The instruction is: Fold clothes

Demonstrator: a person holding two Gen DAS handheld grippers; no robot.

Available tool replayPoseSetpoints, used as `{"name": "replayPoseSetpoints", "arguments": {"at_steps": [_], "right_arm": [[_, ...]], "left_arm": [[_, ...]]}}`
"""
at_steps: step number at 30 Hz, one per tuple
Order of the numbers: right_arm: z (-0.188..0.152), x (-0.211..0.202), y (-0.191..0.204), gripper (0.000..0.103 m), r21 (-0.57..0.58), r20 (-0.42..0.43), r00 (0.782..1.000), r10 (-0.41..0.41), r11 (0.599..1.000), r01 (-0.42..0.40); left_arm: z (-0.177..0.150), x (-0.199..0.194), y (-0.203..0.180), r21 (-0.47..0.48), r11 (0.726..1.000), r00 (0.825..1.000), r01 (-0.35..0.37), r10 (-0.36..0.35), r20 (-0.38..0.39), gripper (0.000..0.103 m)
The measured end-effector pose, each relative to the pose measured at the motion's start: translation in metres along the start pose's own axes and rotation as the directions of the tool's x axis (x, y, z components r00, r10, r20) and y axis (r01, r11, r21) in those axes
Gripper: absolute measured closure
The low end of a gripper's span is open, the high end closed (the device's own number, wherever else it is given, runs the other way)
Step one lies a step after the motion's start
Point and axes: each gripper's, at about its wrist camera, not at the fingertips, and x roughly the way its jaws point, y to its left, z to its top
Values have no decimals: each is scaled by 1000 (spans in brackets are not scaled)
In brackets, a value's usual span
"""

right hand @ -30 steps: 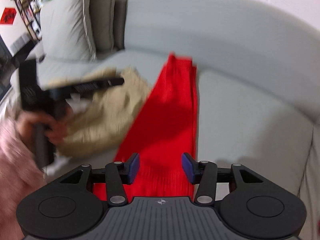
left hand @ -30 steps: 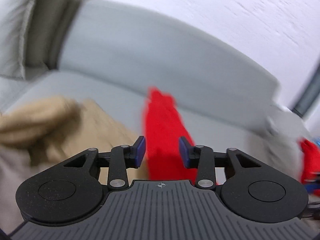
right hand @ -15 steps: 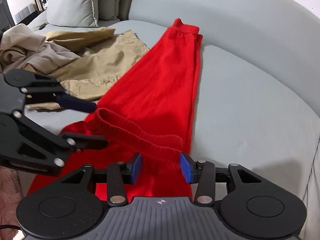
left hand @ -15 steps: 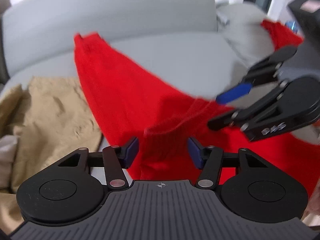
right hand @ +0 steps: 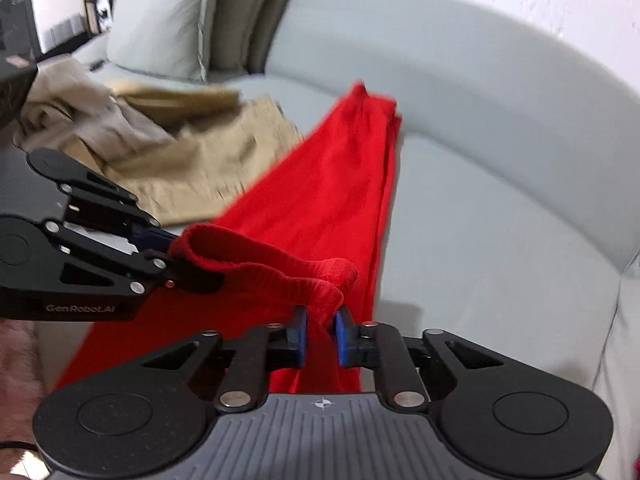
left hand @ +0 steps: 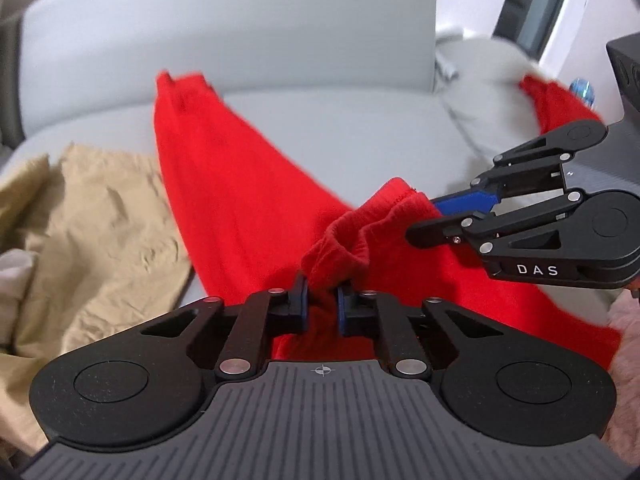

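Observation:
Long red trousers [left hand: 224,184] lie stretched out on a grey sofa seat [left hand: 360,128], legs pointing toward the backrest. Their ribbed waistband [left hand: 360,236] is bunched up and raised between the two grippers. My left gripper [left hand: 322,294] is closing its jaws, with the blue pads pinching the band's left end. My right gripper [right hand: 321,322] is closing too, its pads squeezing the band's right end [right hand: 332,280]. Each view shows the other gripper: the right one [left hand: 428,216] in the left wrist view, the left one [right hand: 180,258] in the right wrist view. The trousers [right hand: 332,184] run away to the sofa back.
A crumpled tan garment [left hand: 92,216] lies left of the trousers, with a grey-beige one [right hand: 80,120] heaped beyond it. Pale cushions [right hand: 160,20] stand at the far left. A grey cloth [left hand: 488,92] and another red cloth [left hand: 560,100] lie at the right end.
Both grippers came down onto the waistband and closed on its two ends. The band now stands bunched and slightly lifted between them.

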Motion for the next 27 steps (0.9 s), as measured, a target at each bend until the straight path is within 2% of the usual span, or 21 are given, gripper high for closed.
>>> {"name": "replayPoseSetpoints", "arguments": {"at_steps": [5,8,9,10,11,13,14,17,19,20,21,22,23,24,25,27], "right_arm": [[25,-2,-6,91,5,52,999,2,1000,-2],[35,19,-9,91,24,34,999,-5,1000,4],[35,29,-11,91,31,17,1000,-9,999,9],[34,44,-12,89,46,-15,1000,-16,999,17],[30,63,-15,86,69,-67,998,-23,997,27],[22,84,-18,67,91,-133,990,-40,994,53],[19,89,-19,67,103,-150,988,-46,993,62],[19,74,-26,61,159,-124,992,-30,986,50],[19,47,-32,50,177,-82,996,-24,983,38],[17,34,-35,47,180,-62,998,-25,983,36],[15,21,-36,46,184,-46,998,-30,982,38],[11,4,-38,47,195,-30,999,-29,980,34],[8,-7,-40,50,206,-23,1000,-20,978,25],[2,-18,-39,62,224,-23,1000,8,975,-2],[-6,-29,-37,69,244,-29,999,46,969,-38],[-20,-44,-29,74,249,-45,995,94,965,-80]], "left_arm": [[20,-8,16,-64,998,999,2,1,45,91],[32,12,26,-75,997,999,-30,31,13,89],[33,21,29,-87,995,999,-39,39,-7,81],[32,37,34,-107,992,997,-63,59,-45,68],[29,51,37,-117,989,993,-89,79,-82,64],[21,70,40,-116,986,985,-123,108,-132,55],[18,74,41,-126,984,985,-128,111,-134,54],[19,54,46,-187,975,990,-121,104,-99,49],[20,30,51,-228,967,993,-116,107,-54,45],[20,17,54,-251,962,994,-113,109,-29,45],[19,6,56,-274,956,995,-102,103,-10,51],[16,-8,58,-307,949,997,-72,78,9,63],[14,-17,58,-326,944,999,-41,47,12,70],[12,-21,55,-326,945,1000,-15,13,-6,84],[9,-24,46,-308,951,999,18,-32,-39,92],[-1,-28,21,-253,963,985,94,-127,-118,91]]}}
